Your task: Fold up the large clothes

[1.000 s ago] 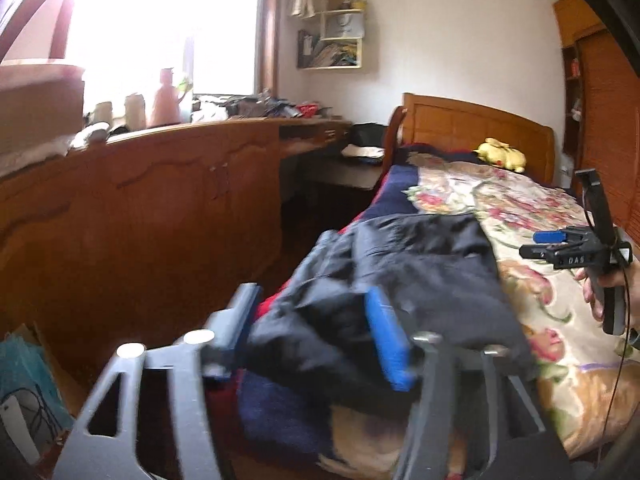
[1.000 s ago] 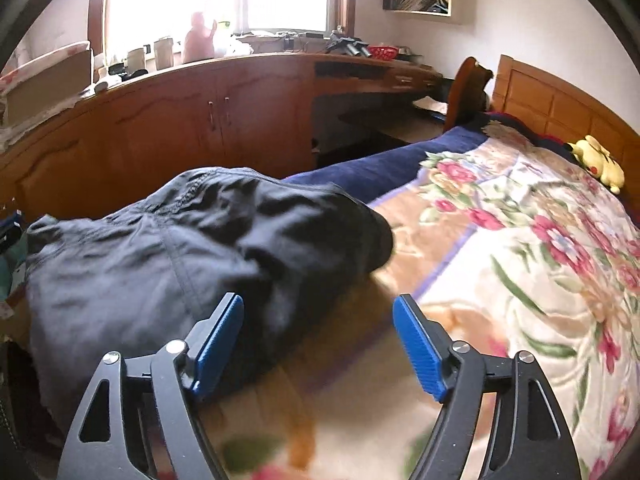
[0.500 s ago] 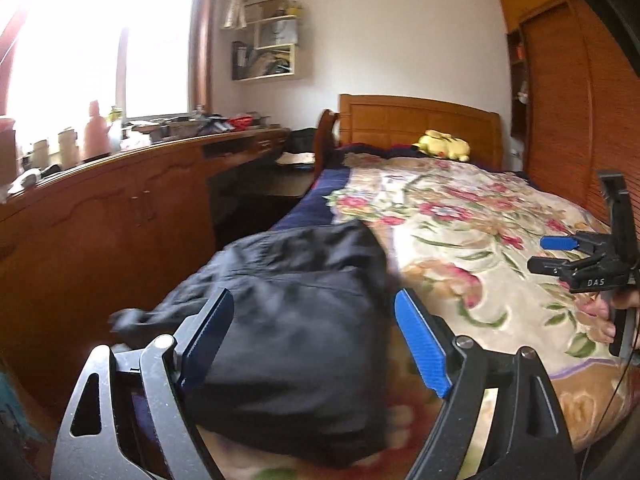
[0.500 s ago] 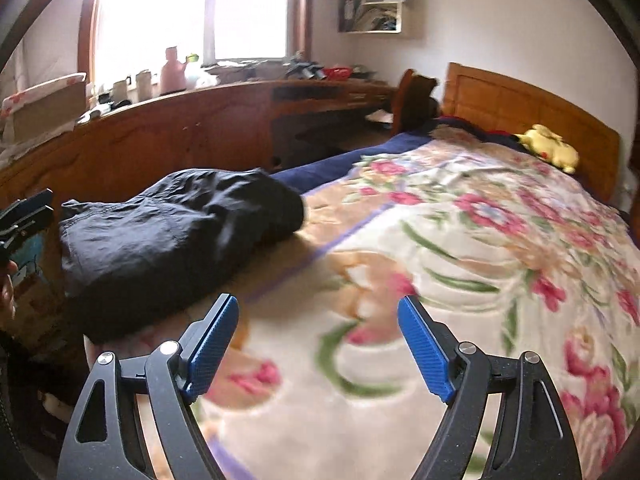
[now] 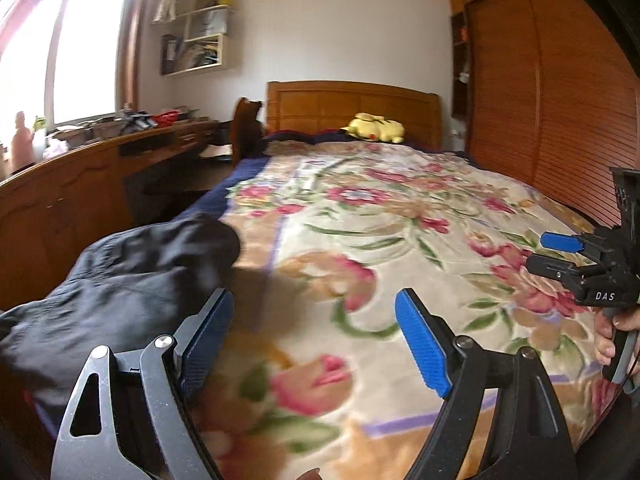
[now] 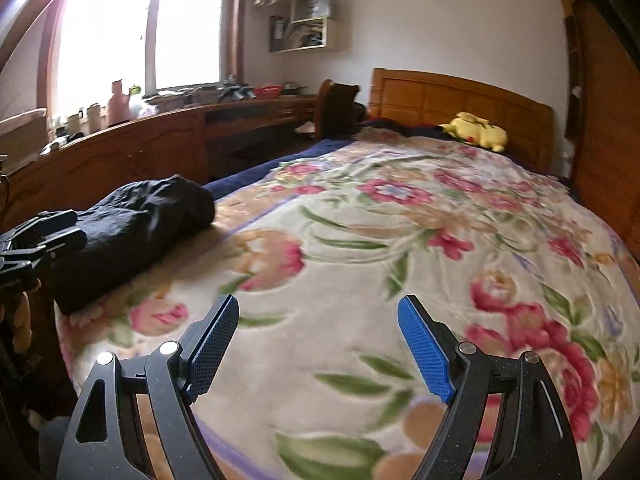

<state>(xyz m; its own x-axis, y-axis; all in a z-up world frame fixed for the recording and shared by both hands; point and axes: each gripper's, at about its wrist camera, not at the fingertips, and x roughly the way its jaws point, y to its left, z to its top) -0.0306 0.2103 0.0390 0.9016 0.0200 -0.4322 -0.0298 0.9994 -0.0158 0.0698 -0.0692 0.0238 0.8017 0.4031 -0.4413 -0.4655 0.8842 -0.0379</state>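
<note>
A dark garment (image 5: 120,280) lies folded in a bundle on the near left corner of the bed; it also shows in the right wrist view (image 6: 132,228). My left gripper (image 5: 316,340) is open and empty, just right of the bundle, above the floral blanket (image 5: 380,220). My right gripper (image 6: 318,344) is open and empty over the blanket (image 6: 400,240), well right of the garment. The right gripper also shows at the right edge of the left wrist view (image 5: 560,254), and the left one at the left edge of the right wrist view (image 6: 36,240).
A wooden headboard (image 5: 352,108) and a yellow plush toy (image 5: 376,128) are at the far end of the bed. A long wooden cabinet and desk (image 5: 80,184) runs along the left, with clutter under the window. A wooden wardrobe (image 5: 552,100) stands on the right.
Both grippers have swung right, away from the garment and towards the middle of the bed. The bundle has slid from the centre of both views to the left side.
</note>
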